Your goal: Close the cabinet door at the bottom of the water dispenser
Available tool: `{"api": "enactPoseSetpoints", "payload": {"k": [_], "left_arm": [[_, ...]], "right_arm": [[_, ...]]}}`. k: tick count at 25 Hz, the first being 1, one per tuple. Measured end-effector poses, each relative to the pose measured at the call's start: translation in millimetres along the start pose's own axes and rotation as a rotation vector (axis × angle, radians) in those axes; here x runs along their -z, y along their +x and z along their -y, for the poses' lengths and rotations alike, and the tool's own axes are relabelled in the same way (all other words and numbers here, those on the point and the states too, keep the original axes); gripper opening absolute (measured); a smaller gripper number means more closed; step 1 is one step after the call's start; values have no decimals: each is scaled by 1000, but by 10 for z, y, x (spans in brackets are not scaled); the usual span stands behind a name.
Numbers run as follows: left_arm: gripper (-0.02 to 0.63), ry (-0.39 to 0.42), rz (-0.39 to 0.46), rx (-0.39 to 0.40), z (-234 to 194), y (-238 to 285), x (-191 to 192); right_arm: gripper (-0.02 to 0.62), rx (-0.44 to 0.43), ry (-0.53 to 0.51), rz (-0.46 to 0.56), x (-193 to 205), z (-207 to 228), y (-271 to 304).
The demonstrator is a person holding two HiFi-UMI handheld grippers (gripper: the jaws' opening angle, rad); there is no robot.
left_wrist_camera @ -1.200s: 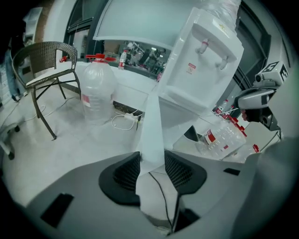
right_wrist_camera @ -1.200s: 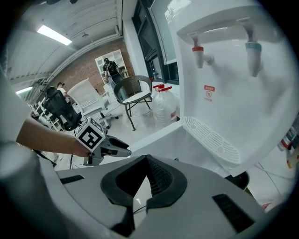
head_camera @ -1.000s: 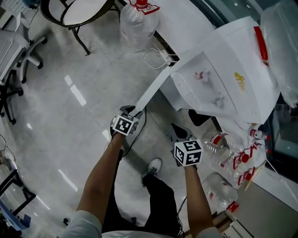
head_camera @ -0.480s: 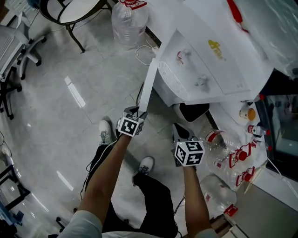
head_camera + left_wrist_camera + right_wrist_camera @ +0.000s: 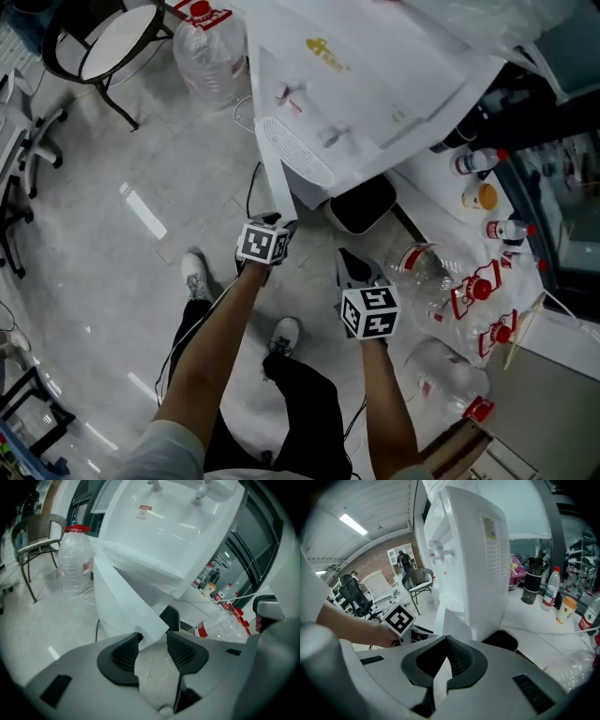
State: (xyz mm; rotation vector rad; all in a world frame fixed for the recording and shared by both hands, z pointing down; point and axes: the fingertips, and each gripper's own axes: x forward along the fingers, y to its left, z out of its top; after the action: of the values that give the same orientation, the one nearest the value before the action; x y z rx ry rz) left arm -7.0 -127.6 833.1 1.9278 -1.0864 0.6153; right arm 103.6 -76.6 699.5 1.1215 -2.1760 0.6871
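Note:
The white water dispenser (image 5: pixel 375 84) stands at the top of the head view. Its bottom cabinet door (image 5: pixel 270 169) hangs partly open, a narrow white panel seen nearly edge-on. My left gripper (image 5: pixel 281 223) is at the door's free lower corner. In the left gripper view that door (image 5: pixel 126 602) corner sits between the jaws of the left gripper (image 5: pixel 152 641), which are opening, and the pads do not press on it. My right gripper (image 5: pixel 345 258) hovers to the right, off the door. The right gripper view shows the right gripper (image 5: pixel 446 639) shut on nothing, facing the dispenser (image 5: pixel 473 559).
A large water bottle (image 5: pixel 208 52) and a chair (image 5: pixel 103 47) stand left of the dispenser. A black bin (image 5: pixel 361 204) sits at its base. Empty bottles (image 5: pixel 441 272) lie on the floor at right. A cable (image 5: pixel 248 187) runs under the door. My shoes (image 5: pixel 284 333) are below.
The door has swung in toward the dispenser, with the left gripper following its corner. Both grippers have moved closer to the dispenser. The left jaws have widened.

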Motion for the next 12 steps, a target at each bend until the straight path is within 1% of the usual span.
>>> {"api": "enactPoseSetpoints", "payload": {"k": [3,4,7,12], "left_arm": [[201,59,-74,-19,105,201,103],[201,67,-75,-21,138,274,98],[198,83,-34,-11,247,479,-28],[178,109,-11,-23,331,724,-230]], "right_arm": [[25,32,29,7,146,172,-102],[25,43,36,9,193,227,-142],[25,71,59,19,344,375,-283],[25,116,116,20,602,585,-427]]}}
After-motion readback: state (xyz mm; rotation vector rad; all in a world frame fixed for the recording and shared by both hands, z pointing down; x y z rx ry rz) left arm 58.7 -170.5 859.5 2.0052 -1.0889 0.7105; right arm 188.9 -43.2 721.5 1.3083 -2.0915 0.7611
